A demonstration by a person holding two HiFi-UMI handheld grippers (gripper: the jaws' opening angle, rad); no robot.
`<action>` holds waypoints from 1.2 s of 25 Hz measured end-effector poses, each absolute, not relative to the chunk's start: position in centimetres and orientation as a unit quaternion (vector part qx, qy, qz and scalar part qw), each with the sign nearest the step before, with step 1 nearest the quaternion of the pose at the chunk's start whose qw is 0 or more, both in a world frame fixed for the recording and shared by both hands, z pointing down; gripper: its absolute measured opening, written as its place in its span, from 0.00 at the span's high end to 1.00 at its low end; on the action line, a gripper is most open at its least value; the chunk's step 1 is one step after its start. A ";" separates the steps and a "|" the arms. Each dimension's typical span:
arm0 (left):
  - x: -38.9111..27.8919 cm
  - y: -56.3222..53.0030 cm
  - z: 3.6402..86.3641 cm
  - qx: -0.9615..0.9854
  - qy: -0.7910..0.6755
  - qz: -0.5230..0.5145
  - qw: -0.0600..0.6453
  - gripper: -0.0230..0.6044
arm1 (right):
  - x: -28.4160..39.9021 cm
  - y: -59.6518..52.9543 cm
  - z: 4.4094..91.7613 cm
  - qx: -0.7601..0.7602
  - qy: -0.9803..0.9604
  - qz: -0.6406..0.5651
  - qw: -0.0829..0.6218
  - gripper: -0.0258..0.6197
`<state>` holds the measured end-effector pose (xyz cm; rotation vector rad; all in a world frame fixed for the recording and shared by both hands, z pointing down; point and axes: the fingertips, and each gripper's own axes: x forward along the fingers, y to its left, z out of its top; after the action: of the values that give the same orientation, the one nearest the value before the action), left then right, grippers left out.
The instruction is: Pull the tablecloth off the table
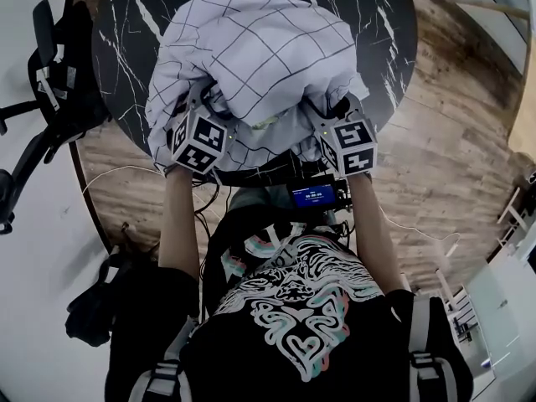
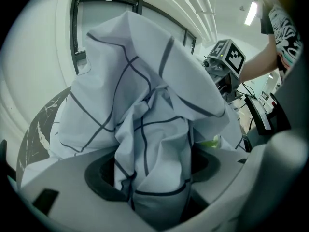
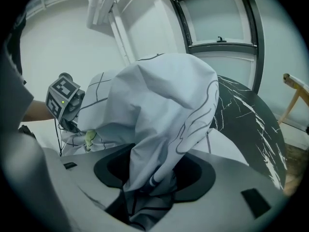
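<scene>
Nearest us: black printed shirt [image 1: 293, 308], forearms out to both tools. Left gripper [image 2: 157, 192] is clamped on a thick wad of the tablecloth [image 1: 251, 48]. Right gripper [image 3: 145, 197] is the same, pinching a gathered fold.

The cloth is white with a dark grid, heaped on the near half of the table [image 1: 134, 23], with its near edge hanging over the rim between the grippers. The table is round, black marble with white veins, and its far part is bare.

The wood plank floor [image 1: 452, 141] runs under the table and to the right, with pale floor to the left. A black chair [image 1: 59, 74] stands left of the table. The walls are white, with a dark-framed window [image 3: 222, 18].

We count one table, one cloth, two grippers, two marker cubes and one chair.
</scene>
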<state>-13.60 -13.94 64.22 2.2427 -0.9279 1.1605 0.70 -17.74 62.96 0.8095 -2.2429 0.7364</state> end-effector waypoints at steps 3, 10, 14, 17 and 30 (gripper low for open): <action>-13.3 -13.9 64.2 0.814 -0.335 0.420 0.220 0.43 | 0.4 -17.8 63.0 0.307 -0.851 0.278 0.322 0.61; -13.0 -13.8 64.4 0.804 -0.332 0.438 0.227 0.45 | -0.1 -17.7 63.3 0.306 -0.848 0.272 0.338 0.61; -12.3 -13.8 64.2 0.808 -0.333 0.434 0.218 0.47 | -1.0 -17.6 63.2 0.298 -0.853 0.261 0.339 0.67; -11.6 -13.6 63.9 0.816 -0.334 0.426 0.202 0.55 | -1.9 -17.5 63.1 0.285 -0.859 0.263 0.335 0.71; -9.0 -13.7 63.6 0.830 -0.328 0.413 0.183 0.64 | -3.4 -17.5 62.9 0.269 -0.868 0.263 0.324 0.77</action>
<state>-8.98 -13.67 63.59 2.3409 -0.9251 1.1659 -3.39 -17.47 62.85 0.7042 -2.2764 0.6903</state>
